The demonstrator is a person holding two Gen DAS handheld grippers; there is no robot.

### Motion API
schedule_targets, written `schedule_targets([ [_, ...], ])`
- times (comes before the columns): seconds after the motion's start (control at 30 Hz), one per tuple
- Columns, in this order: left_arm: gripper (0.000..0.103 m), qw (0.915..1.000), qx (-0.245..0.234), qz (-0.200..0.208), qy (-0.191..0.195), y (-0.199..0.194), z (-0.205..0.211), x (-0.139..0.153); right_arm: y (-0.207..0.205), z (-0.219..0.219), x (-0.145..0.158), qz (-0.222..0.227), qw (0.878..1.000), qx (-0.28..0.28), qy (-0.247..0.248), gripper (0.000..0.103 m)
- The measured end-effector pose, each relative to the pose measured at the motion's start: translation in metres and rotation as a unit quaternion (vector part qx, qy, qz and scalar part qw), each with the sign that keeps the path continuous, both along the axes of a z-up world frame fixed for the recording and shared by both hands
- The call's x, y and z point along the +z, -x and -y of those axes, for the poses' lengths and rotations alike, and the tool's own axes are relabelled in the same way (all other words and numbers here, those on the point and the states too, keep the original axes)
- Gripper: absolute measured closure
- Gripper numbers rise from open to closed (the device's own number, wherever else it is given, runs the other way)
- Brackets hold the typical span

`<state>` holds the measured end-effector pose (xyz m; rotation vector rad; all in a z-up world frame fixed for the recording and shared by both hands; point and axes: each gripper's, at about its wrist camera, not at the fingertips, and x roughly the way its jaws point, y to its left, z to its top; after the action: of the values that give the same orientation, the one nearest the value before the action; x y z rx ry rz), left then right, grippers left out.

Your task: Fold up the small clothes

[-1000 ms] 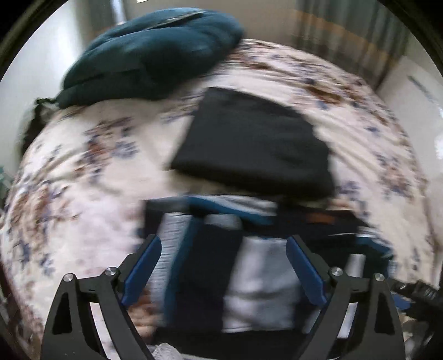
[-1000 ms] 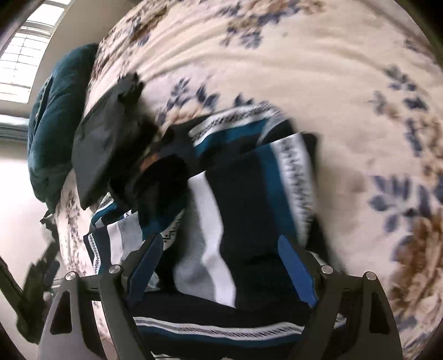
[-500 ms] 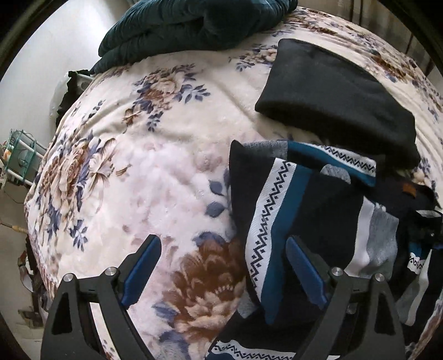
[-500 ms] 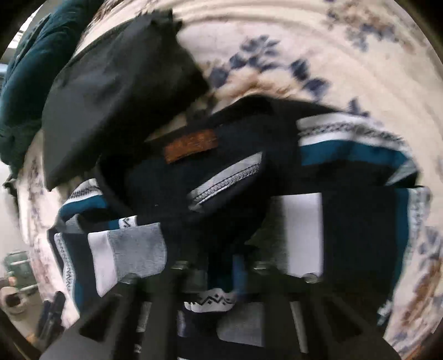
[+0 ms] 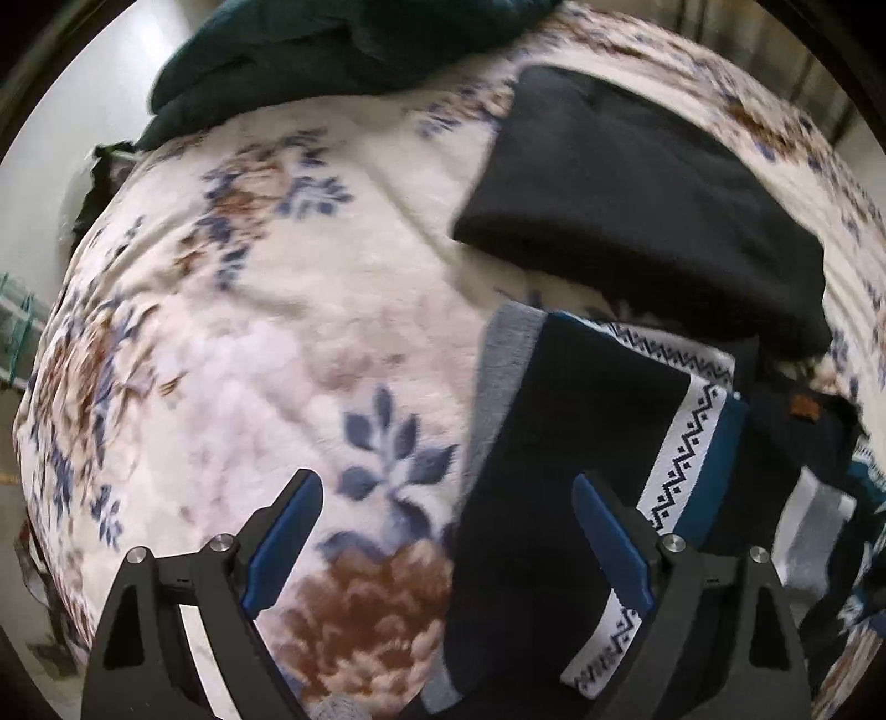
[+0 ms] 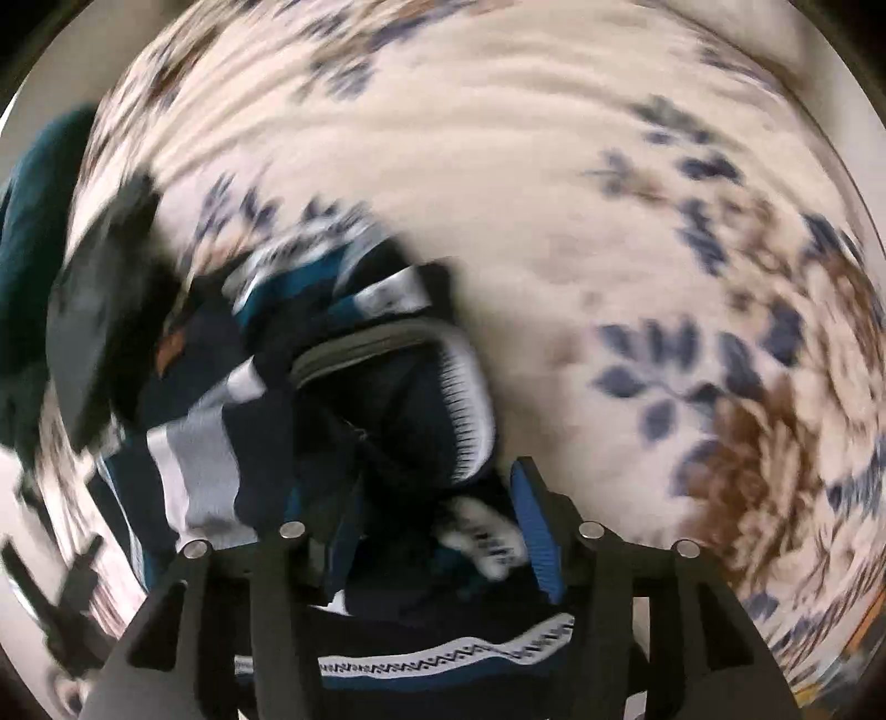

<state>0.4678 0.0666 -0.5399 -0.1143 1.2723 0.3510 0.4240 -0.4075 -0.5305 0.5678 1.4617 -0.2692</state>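
Note:
A navy sweater [image 5: 581, 415] with teal bands and white zigzag stripes lies rumpled on the floral bedspread [image 5: 277, 332]. My left gripper [image 5: 448, 509] hangs open just above it. The sweater's left edge runs between its blue pads, which touch nothing. In the blurred right wrist view the same sweater [image 6: 205, 459] is bunched up. My right gripper [image 6: 437, 526] has its jaws opening, with a loose fold of the sweater lying between them. A folded black garment [image 5: 637, 194] rests beyond the sweater, its near edge overlapping it.
Dark teal bedding [image 5: 332, 44] is piled at the head of the bed. The bed's left edge drops to a pale floor with a green rack [image 5: 16, 332]. Bare floral bedspread [image 6: 554, 194] spreads to the right of the sweater. A dark stand [image 6: 66, 598] shows beside the bed.
My left gripper has sunk closer to the sweater's left edge, still open. My right gripper shut on a sweater fold, swung across with it, and its jaws have now parted.

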Motion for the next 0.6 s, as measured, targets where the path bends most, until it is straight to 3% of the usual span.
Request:
schedule_targets([
  [0.1, 0.011, 0.9994, -0.026, -0.016, -0.014, -0.013, 0.010, -0.015, 0.001, 0.008, 0.017, 0.034, 0.999, -0.028, -0.007, 0.043],
  [0.27, 0.011, 0.9973, -0.052, -0.033, -0.040, -0.017, 0.018, -0.026, -0.027, -0.020, 0.029, 0.070, 0.997, 0.026, 0.004, 0.041],
  [0.33, 0.011, 0.9968, -0.052, -0.039, -0.046, -0.016, 0.017, -0.029, -0.032, -0.031, 0.018, 0.039, 0.996, 0.071, 0.029, 0.045],
  [0.37, 0.011, 0.9967, -0.051, -0.042, -0.048, -0.015, 0.015, -0.031, -0.030, -0.035, 0.009, 0.007, 0.994, 0.094, 0.059, 0.057],
  [0.4, 0.011, 0.9965, -0.049, -0.047, -0.049, -0.014, 0.012, -0.033, -0.024, -0.036, 0.003, -0.017, 0.990, 0.113, 0.078, 0.062],
  [0.5, 0.011, 0.9971, -0.040, -0.054, -0.033, -0.013, 0.000, -0.037, 0.007, -0.025, -0.008, -0.070, 0.981, 0.142, 0.109, 0.063],
  [0.6, 0.011, 0.9977, -0.037, -0.055, -0.016, -0.012, -0.006, -0.032, 0.033, -0.006, -0.004, -0.108, 0.980, 0.134, 0.104, 0.062],
])
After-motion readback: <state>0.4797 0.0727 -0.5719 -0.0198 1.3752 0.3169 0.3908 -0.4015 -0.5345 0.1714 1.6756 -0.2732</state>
